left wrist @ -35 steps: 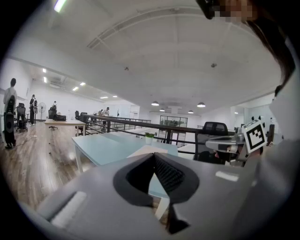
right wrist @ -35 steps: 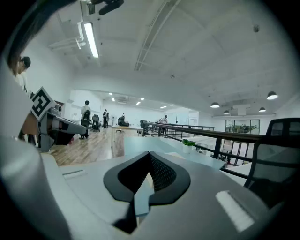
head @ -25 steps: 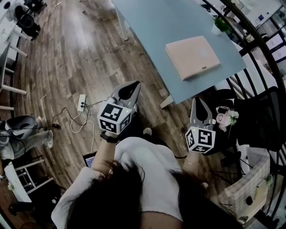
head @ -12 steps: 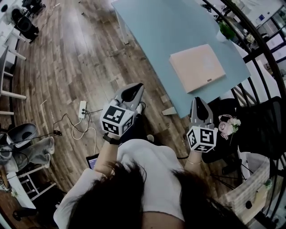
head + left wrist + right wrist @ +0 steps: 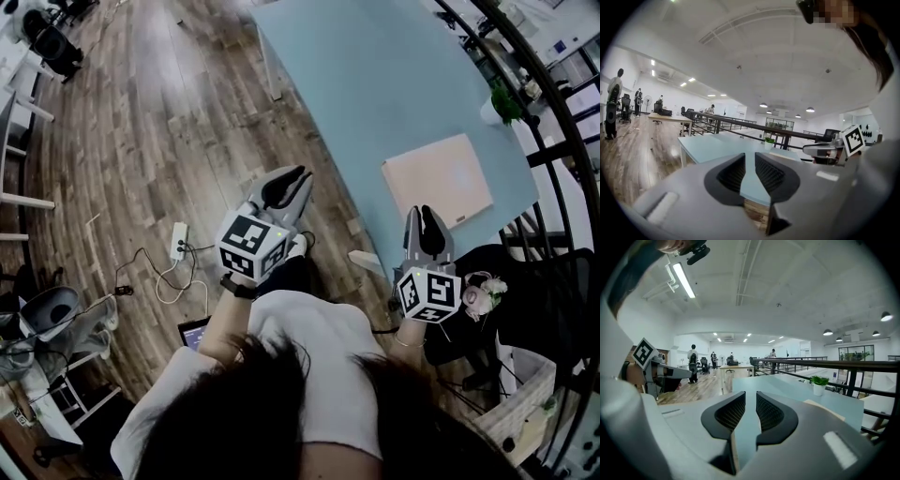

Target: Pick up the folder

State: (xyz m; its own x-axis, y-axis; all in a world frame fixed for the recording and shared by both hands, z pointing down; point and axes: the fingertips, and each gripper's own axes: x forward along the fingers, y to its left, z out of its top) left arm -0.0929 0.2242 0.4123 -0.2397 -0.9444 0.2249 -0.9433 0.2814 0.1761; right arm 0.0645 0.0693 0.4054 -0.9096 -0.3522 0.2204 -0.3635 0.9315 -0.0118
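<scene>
left tool (image 5: 298,174): out over the wood floor (image 5: 141,141), short of the long side of the desk (image 5: 356,84); pads a narrow slit apart, nothing between, only desk top and floorboards showing through the gap.
right tool (image 5: 427,212): tips over the desk's near edge, close to the folder (image 5: 438,180), not touching; pads a little apart, just been opening, nothing between.
marker cubes (image 5: 248,246): one at the back of each tool; bold black-and-white square patterns on every visible face.
power strip (image 5: 178,241): white, flat on the floor left of the left tool, thin cables looping away from it.
basket (image 5: 520,398): pale, slatted, low at the right of the head view; contents too dark to tell.
desk: light blue top, white legs.
folder: pale peach, closed, lying flat on the desk near its right-hand end, ahead of the right tool; small dark mark at its near edge, too small to read.
pot (image 5: 489,114): small, white, upright on the desk beyond the folder, on the railing side; green plant (image 5: 506,98) in it.
railing (image 5: 553,141): black bars along the desk's far side.
people (image 5: 614,105): several, standing by other desks, far down the hall.
</scene>
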